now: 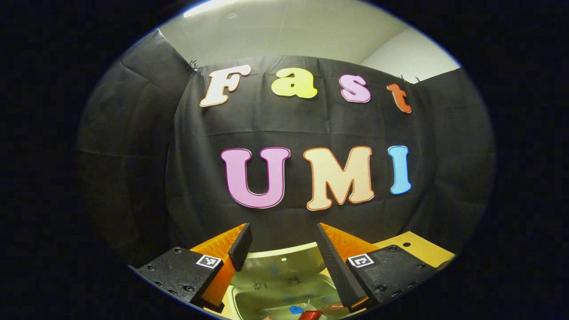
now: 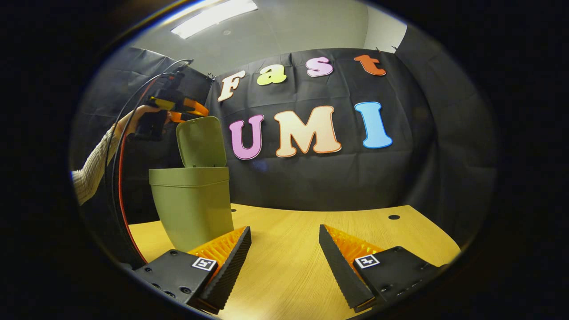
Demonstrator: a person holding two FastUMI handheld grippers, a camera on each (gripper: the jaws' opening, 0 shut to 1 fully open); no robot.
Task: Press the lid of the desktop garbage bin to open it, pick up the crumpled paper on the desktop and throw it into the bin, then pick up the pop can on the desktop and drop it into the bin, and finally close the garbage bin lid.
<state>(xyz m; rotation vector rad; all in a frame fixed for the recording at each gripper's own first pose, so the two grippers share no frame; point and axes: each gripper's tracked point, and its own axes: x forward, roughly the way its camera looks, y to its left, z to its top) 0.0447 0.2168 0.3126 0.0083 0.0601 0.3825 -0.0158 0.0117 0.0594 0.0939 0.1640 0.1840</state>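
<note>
Overhead, left claw above bin's upright lid.

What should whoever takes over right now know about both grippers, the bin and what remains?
Left gripper: open, empty, above the open garbage bin.
Right gripper: open, empty, low over the wooden desktop.
Lid: standing upright.
Inside the bin, something red and blue, likely the pop can; the crumpled paper can't be made out.
Apparently done: opening, dropping.
Left: close the lid.
</note>
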